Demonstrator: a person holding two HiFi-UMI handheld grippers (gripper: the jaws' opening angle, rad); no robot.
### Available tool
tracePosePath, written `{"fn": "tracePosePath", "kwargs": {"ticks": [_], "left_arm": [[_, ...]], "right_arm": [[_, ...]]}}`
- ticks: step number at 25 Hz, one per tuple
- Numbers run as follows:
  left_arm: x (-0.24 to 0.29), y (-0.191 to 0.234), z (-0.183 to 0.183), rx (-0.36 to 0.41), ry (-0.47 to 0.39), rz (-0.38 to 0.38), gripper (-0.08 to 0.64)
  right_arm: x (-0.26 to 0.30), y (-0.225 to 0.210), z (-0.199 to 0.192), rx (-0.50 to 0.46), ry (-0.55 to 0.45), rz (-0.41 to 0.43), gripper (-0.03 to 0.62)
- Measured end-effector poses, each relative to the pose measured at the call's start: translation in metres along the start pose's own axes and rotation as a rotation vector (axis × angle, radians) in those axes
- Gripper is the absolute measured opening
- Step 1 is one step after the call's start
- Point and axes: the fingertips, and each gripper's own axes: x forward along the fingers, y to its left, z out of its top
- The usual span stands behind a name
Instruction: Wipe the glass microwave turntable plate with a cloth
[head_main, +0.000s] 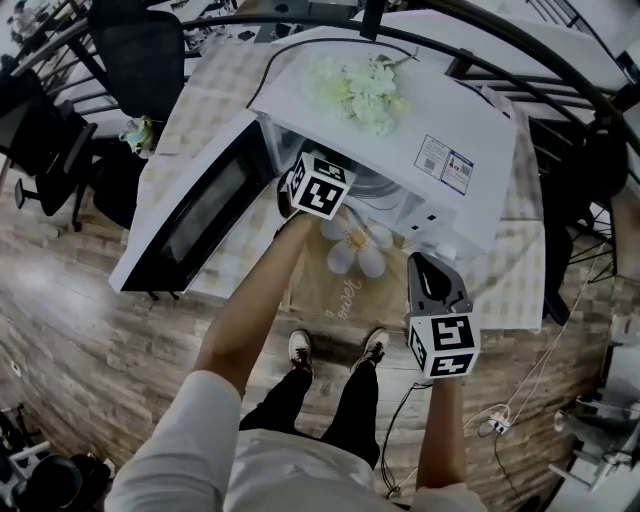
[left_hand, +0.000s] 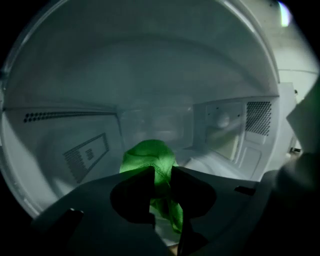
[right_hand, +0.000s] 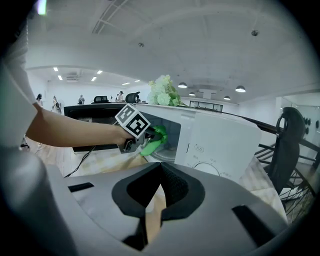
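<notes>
Your left gripper (left_hand: 161, 172) pinches the green cloth (left_hand: 149, 154) between its jaws, reaching inside the open microwave (head_main: 455, 110), where the glass turntable plate (head_main: 372, 187) lies on the cavity floor. Your right gripper (right_hand: 159, 169) hovers outside, jaws pressed together on nothing.

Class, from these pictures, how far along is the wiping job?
Done: the door is open and the cloth is clamped in the left hand-held gripper. In hand: that gripper holds the cloth inside the cavity. Left: the wiping itself; no rubbing shows.
</notes>
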Motion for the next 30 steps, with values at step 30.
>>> {"fn": "tracePosePath", "kwargs": {"ticks": [30], "left_arm": [[-0.023,0.004,-0.046,-0.003,0.114,0.004,0.103]], "right_arm": [[0.023,0.021,0.002,-0.012,0.003,0.058,0.012]]}}
